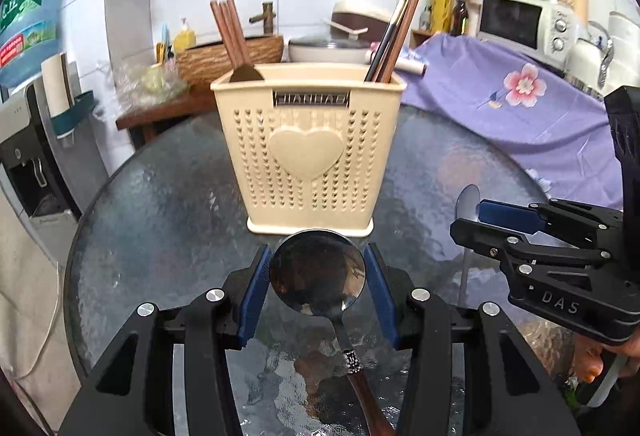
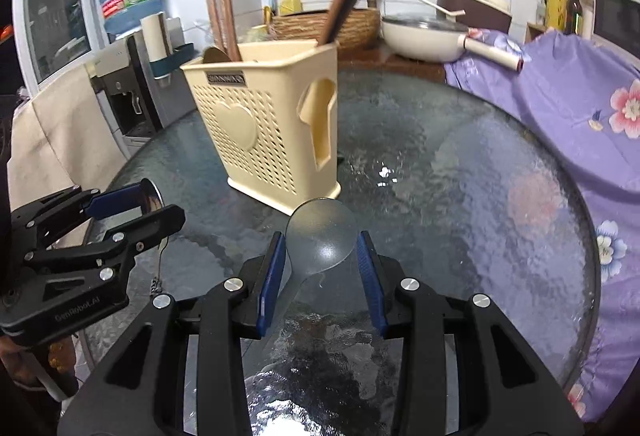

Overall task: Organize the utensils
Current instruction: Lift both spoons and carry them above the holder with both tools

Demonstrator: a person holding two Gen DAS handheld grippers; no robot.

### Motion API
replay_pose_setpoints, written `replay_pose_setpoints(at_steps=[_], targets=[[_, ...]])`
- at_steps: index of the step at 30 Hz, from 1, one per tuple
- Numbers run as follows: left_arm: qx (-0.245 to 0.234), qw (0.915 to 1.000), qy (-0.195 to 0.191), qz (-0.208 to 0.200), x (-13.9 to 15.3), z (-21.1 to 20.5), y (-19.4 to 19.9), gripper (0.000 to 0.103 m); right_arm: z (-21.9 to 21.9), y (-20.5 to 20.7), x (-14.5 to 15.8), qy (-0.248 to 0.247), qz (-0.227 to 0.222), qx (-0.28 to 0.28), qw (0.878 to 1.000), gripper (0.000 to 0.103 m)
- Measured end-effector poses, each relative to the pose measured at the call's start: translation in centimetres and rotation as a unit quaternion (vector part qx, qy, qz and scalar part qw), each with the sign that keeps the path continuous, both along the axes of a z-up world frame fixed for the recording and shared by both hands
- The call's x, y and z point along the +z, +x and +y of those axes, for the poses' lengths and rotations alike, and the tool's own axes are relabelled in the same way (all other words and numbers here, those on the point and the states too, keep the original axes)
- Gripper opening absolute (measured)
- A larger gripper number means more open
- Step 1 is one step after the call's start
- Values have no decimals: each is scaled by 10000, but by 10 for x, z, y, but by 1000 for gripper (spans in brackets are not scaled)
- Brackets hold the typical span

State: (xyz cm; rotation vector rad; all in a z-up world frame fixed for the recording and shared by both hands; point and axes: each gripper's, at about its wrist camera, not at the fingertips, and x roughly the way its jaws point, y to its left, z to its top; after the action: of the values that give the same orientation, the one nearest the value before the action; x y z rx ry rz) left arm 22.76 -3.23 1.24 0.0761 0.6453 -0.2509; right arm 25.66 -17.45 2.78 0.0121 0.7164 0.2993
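Observation:
A cream perforated utensil holder [image 1: 306, 152] stands on the round glass table [image 1: 168, 204], with chopsticks [image 1: 394, 40] and wooden handles [image 1: 232, 32] in it. It also shows in the right wrist view [image 2: 260, 124]. A metal spoon with a brown handle [image 1: 318, 274] lies on the glass with its bowl between the blue pads of my left gripper [image 1: 318, 264], whose jaws stand apart around it. A clear plastic spoon [image 2: 322, 236] lies between the pads of my right gripper [image 2: 322, 250], also apart around it. In the left wrist view the right gripper [image 1: 480, 220] sits over that spoon [image 1: 468, 202].
A purple flowered cloth [image 1: 520, 104] covers the surface to the right of the table. A water dispenser [image 1: 28, 140] stands at the left. A basket [image 1: 230, 56], a pan [image 2: 424, 34], a rice cooker [image 2: 472, 6] and a microwave [image 1: 524, 22] stand behind the table.

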Motion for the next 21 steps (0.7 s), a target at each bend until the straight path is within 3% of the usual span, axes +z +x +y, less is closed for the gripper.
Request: replay_pose_setpoints(at_steps=[21], targets=[[-189,9975,-280,-614,32,5,-15,46,5,-25,41,-286,-576,183,9978,37]])
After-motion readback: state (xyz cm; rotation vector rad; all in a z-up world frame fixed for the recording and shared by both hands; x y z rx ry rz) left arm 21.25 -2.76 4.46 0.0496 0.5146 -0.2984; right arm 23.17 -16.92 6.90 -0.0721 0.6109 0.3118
